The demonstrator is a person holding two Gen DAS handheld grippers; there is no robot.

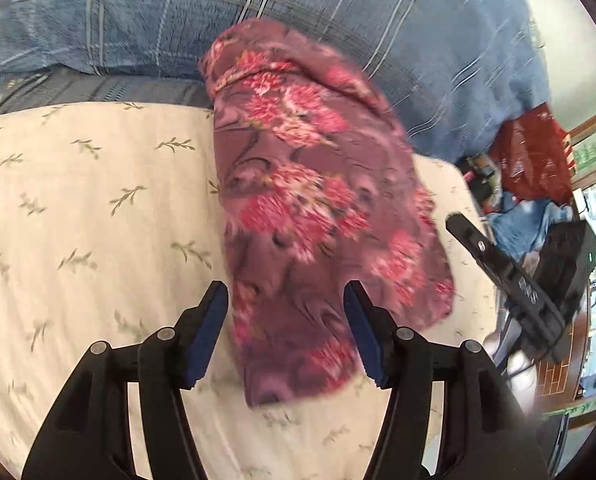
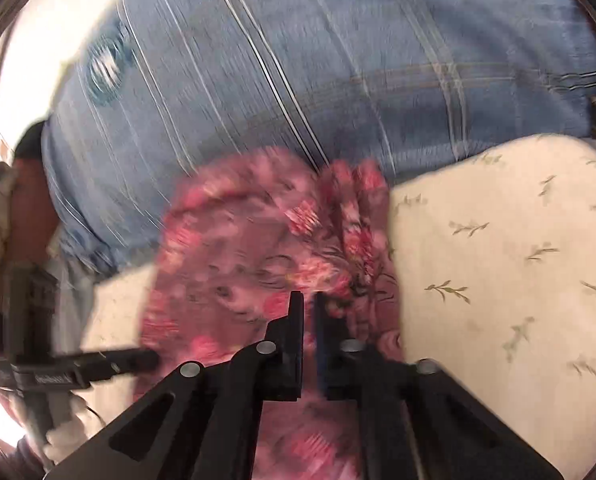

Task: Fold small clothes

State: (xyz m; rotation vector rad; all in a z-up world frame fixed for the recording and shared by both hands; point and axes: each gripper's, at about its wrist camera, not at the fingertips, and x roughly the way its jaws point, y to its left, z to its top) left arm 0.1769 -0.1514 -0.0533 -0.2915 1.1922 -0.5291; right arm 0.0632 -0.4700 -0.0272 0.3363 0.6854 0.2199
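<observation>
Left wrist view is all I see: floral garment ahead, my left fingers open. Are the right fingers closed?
Observer: Yes, the right gripper is shut, with the floral garment apparently pinched in the slit.
Operator: Is the cloth flat there?
Observer: No, it bunches into ridges just beyond the fingers.
Operator: Where is my left gripper from there?
Observer: The left gripper points at the garment's edge, low on that picture's left.

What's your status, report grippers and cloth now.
Left gripper open over floral cloth. Right gripper nearly shut, grip unclear. Nothing blocking.
</observation>
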